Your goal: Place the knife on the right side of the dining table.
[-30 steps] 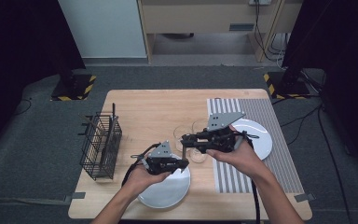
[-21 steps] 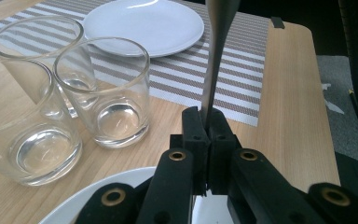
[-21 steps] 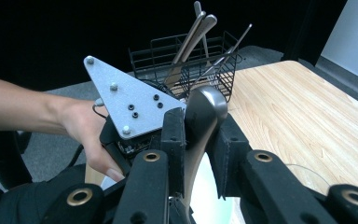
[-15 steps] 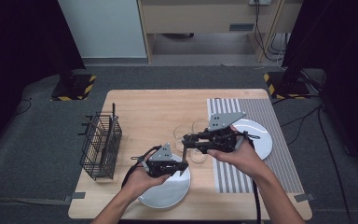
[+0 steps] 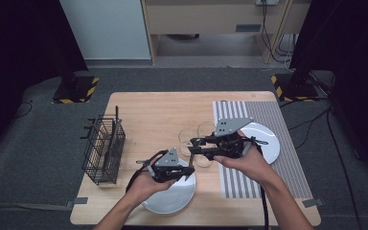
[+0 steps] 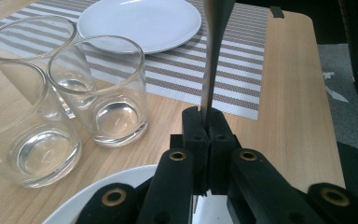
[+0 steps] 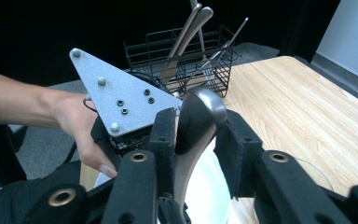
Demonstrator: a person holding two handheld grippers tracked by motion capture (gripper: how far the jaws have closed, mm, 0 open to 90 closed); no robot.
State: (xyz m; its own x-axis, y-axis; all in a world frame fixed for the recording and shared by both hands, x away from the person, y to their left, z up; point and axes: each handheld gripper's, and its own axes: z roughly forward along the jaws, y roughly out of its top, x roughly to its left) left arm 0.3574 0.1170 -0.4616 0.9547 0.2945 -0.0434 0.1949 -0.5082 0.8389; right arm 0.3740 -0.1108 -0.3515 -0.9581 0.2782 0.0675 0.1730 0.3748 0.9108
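- The left gripper (image 6: 204, 122) is fully closed on a metal utensil (image 6: 213, 60). In its own view the thin steel stands straight up out of the pinched jaws. I judge this tight hold is there so that the left side takes over the whole weight.
- The right gripper (image 7: 199, 123) is partly open, and its jaws have just been opening. The wide round end of the utensil sits between them. One pad seems to touch it, while on the other side I see a small gap, so it looks like a release and not a grip.
- Both grippers meet in the lower middle of the high view, jaws pointing at each other. To me this is a handover of the utensil from right to left.
- The utensil hangs in the air between the grippers, above the near plate (image 6: 112, 186) and just beside the three glasses (image 6: 98, 88). It touches none of them.
- The handover is made over the open table (image 5: 148, 110), apart from the basket (image 7: 182, 60) at the upper middle of the right gripper view, where other cutlery stands.
- The utensil is silver, smooth and shiny. It is very thin seen from the edge and has a broad, rounded, slightly curved end. I cannot tell whether it is a spoon or a knife.
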